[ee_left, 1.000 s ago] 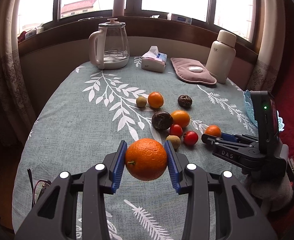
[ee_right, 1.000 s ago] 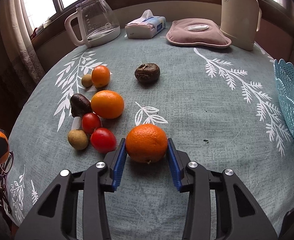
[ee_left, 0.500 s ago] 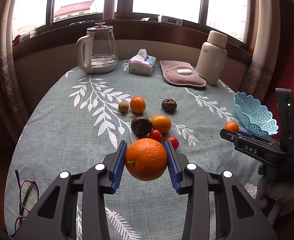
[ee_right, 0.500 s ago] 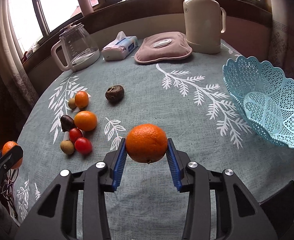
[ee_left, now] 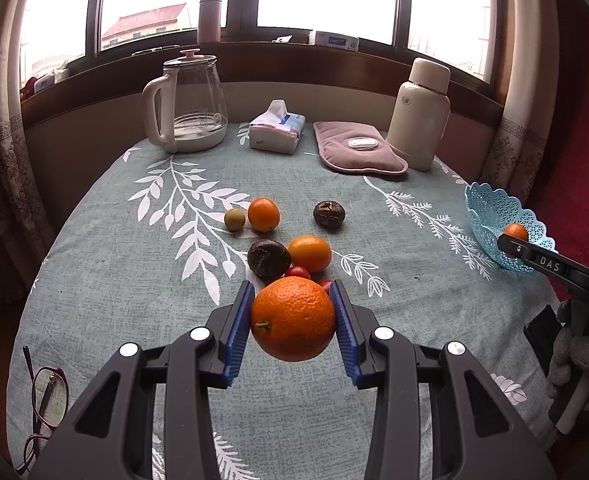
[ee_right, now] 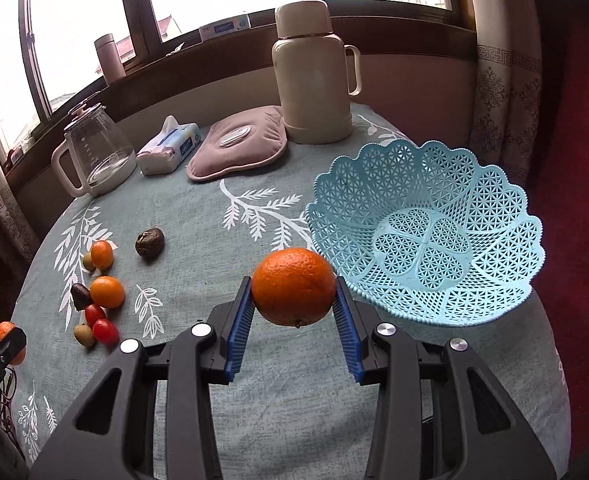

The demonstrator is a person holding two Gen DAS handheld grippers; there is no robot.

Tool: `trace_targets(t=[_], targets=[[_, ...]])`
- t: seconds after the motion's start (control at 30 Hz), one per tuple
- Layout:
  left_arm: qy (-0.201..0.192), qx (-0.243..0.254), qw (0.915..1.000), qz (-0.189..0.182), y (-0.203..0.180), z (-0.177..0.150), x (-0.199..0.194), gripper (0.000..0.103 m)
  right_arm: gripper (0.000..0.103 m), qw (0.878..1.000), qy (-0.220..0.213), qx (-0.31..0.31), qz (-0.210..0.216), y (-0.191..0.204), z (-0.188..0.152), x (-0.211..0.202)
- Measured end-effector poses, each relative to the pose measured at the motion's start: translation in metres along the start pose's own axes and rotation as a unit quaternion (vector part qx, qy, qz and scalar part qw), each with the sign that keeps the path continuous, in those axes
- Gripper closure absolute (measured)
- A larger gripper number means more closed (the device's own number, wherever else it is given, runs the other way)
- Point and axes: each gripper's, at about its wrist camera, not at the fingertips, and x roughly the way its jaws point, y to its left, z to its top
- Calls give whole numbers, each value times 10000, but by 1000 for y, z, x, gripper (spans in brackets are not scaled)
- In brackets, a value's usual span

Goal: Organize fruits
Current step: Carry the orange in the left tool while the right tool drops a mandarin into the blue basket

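Both grippers were clamped on an orange each, and the right gripper (ee_right: 294, 308) sat nearer, its orange (ee_right: 293, 285) just short of the basket (ee_right: 426, 236) at 2 o'clock.

The left tool (ee_left: 293, 322) grips a large round orange (ee_left: 293, 319) above the leaf-patterned grey-green counter (ee_left: 134, 264), with loose fruit beyond it.

A matt woven tablecloth (ee_right: 198, 236) printed with white leaves. At two o'clock, a light blue openwork plastic basket (ee_right: 490, 200), slightly glossy. A dimpled orange (ee_right: 293, 285) sits between ribbed blue pads (ee_right: 238, 332) on matt black plastic. At eleven o'clock, a clear glass kettle (ee_right: 98, 152); at twelve, a smooth cream flask (ee_right: 314, 76) and soft cloth pouch (ee_right: 238, 144).
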Motion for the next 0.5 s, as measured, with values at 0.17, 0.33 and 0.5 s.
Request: trace_targets(t=[0.17,0.33,0.5], targets=[[-17,69,10000,-35,-8,5,1,64,62,9996,-195,-42,-186,-8,4,-7],[-15,164,9998,-67,-19,7,4,64,62,9979,-349,-111,-527,-18,6,-8],[-33,300,9995,-106,-33,11,6,64,62,9964,-398,34,-749,-40,10,-8]])
